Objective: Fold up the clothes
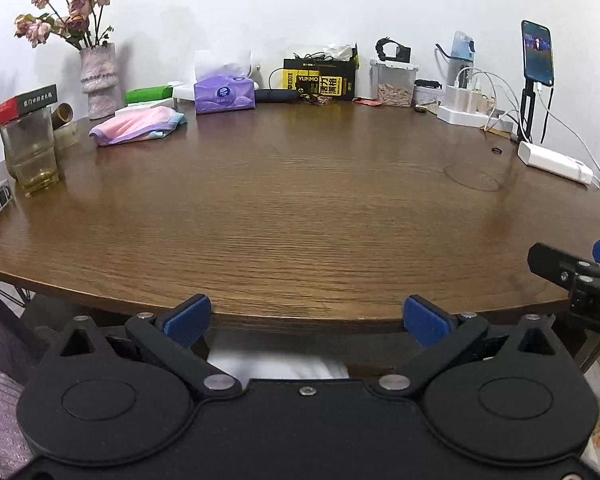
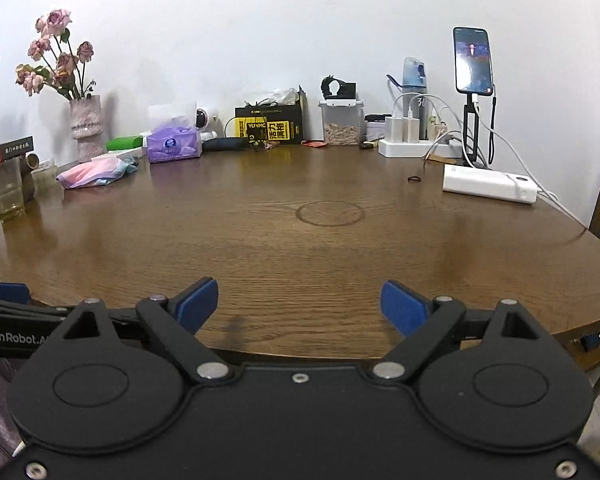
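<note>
A folded pink, lilac and blue garment (image 1: 138, 125) (image 2: 94, 173) lies at the far left of the round wooden table (image 1: 300, 208) (image 2: 300, 240). My left gripper (image 1: 306, 320) hangs open at the table's near edge, nothing between its blue pads. Below that edge, between its fingers, a white cloth (image 1: 280, 364) shows in part. My right gripper (image 2: 300, 306) is open too, just over the near edge, holding nothing. Its black body (image 1: 572, 280) shows at the right of the left wrist view.
Along the far side stand a vase of dried roses (image 1: 96, 76), a purple tissue pack (image 1: 225, 94), a black and yellow box (image 1: 320, 78), a clear jar (image 1: 394, 82), chargers with cables (image 1: 466, 106) and a phone on a stand (image 2: 473, 62). A glass (image 1: 32, 152) and a white power bank (image 2: 490, 186) flank the table.
</note>
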The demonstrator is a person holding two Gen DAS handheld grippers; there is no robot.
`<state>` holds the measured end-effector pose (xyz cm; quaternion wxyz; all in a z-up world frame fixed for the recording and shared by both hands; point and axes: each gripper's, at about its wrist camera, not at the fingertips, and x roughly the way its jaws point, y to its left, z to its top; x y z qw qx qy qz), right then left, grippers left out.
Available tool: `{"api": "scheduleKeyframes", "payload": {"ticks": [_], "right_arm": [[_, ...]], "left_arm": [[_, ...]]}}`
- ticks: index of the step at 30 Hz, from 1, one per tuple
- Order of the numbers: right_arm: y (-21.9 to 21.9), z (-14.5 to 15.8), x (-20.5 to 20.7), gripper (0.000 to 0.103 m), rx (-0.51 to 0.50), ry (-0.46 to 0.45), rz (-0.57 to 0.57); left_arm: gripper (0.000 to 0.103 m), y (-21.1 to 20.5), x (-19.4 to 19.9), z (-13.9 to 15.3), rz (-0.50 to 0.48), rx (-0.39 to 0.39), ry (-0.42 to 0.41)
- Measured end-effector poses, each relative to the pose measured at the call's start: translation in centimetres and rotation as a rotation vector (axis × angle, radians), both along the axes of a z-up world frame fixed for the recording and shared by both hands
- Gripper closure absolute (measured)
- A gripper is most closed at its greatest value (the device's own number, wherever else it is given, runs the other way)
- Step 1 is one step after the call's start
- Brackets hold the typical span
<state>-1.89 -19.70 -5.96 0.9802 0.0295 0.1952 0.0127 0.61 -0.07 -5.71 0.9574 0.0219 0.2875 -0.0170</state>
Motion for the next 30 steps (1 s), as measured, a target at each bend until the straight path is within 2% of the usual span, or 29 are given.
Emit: {"api": "scheduleKeyframes", "payload": {"ticks": [7,16,21,30], "right_arm": [[0.3,-0.2,0.3,0.011,-0.015,0.022,0.011],[-0.1,-1.0,0.6,0.011,-0.004,0.050,0.014],[-0.2,-1.0,0.5,0.011,0.001,0.037,0.020],[-0.2,-1.0,0.2,0.011,0.001,0.018,0.023]], "left_arm": [[0.000,-0.6,0.2,-0.4,-0.023,0.019,0.046],[0.000,-0.7,-0.2,-0.8,-0.021,0.008,0.035],[0.000,-1.0,-0.8,0.2,-0.014,0.029,-0.061],[0.000,-1.1,-1.5,0.3,-0.034,0.032,-0.103]]}}
